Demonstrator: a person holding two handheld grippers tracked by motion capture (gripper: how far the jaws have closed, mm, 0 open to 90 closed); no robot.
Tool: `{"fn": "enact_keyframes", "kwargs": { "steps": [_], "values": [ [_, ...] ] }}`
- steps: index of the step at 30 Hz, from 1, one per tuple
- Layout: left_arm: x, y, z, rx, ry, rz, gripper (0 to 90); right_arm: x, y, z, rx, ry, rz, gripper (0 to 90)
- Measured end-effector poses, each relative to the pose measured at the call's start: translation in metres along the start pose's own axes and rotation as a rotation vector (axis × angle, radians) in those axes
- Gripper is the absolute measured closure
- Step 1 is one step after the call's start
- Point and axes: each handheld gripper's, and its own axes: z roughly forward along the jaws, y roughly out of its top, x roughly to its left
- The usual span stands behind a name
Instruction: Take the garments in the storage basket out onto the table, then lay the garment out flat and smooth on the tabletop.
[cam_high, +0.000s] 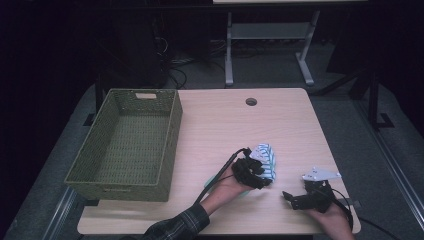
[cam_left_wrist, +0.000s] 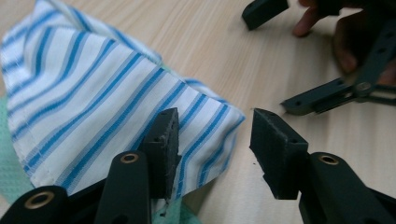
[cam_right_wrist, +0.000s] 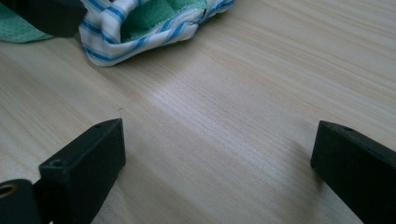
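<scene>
counting one striped cloth (cam_left_wrist: 93, 98), one green cloth (cam_right_wrist: 154, 14), one basket (cam_high: 125, 145)

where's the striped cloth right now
In the high view the striped cloth lies on the table right of the green basket, just beyond the left gripper, over a green cloth.

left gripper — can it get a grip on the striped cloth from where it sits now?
Probably yes. The left gripper is already at the striped cloth: its jaws stand apart, one over the fabric, the other beside the folded corner, which reaches into the gap. Nothing blocks it; the right gripper sits off to the side.
</scene>
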Motion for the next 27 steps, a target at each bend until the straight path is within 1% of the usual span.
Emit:
{"fn": "enact_keyframes", "kwargs": {
  "steps": [1,2,3,5,8,9,10,11,12,13,15,16,18,19,21,22,23,26,27],
  "values": [
    [0.001,-0.001,0.002,0.010,0.000,-0.002,49.4,0.000,0.000,0.000,0.000,0.000,0.000,2.7],
    [0.001,-0.002,0.004,0.011,0.000,-0.010,48.5,0.000,0.000,0.000,0.000,0.000,0.000,2.7],
    [0.002,-0.002,0.005,0.015,0.002,-0.005,48.3,0.000,0.000,0.000,0.000,0.000,0.000,2.7],
    [0.003,-0.002,0.007,0.016,0.004,-0.010,47.8,0.000,0.000,0.000,0.000,0.000,0.000,2.7],
    [0.004,-0.002,0.009,0.031,0.020,0.004,48.1,0.000,0.000,0.000,0.000,0.000,0.000,2.7],
    [0.004,-0.002,0.009,0.035,0.028,0.015,51.7,0.000,0.000,0.000,0.000,0.000,0.000,2.7],
    [0.005,-0.002,0.009,0.035,0.030,0.012,55.6,0.000,0.000,0.000,0.000,0.000,0.000,2.7],
    [0.006,-0.002,0.009,0.039,0.030,0.004,59.1,0.000,0.000,0.000,0.000,0.000,-0.001,2.7],
    [0.007,-0.003,0.009,0.049,0.032,0.003,65.2,0.000,0.000,0.000,0.000,0.001,-0.002,2.7],
    [0.007,-0.003,0.009,0.046,0.031,-0.003,70.8,0.000,0.000,0.000,0.000,0.001,-0.002,2.7],
    [0.008,-0.002,0.009,0.050,0.029,-0.014,78.7,0.000,0.000,0.000,0.000,0.002,-0.002,2.7],
    [0.008,-0.002,0.009,0.050,0.026,-0.017,81.3,0.000,0.000,0.000,0.000,0.002,-0.003,2.7],
    [0.007,-0.002,0.008,0.051,0.017,-0.023,84.0,0.000,0.000,0.000,-0.001,0.002,-0.004,2.7],
    [0.007,-0.001,0.007,0.057,0.013,-0.019,84.5,0.001,0.000,0.000,0.001,0.002,-0.002,2.7],
    [0.005,0.000,0.004,0.053,0.004,-0.019,84.7,0.001,-0.001,-0.001,0.001,0.002,-0.002,2.7],
    [0.004,0.001,0.002,0.042,0.002,-0.024,84.7,0.001,0.000,-0.001,0.001,0.002,-0.002,2.7],
    [0.003,0.003,-0.002,0.036,-0.004,-0.019,84.8,0.001,-0.001,-0.001,0.001,0.002,-0.002,2.7],
    [0.000,0.007,-0.013,0.002,-0.022,-0.030,84.9,0.001,0.000,-0.001,0.001,0.002,-0.002,2.7],
    [0.000,0.009,-0.016,-0.002,-0.026,-0.030,84.9,0.001,-0.001,-0.001,0.001,0.003,-0.002,2.7]
  ]
}}
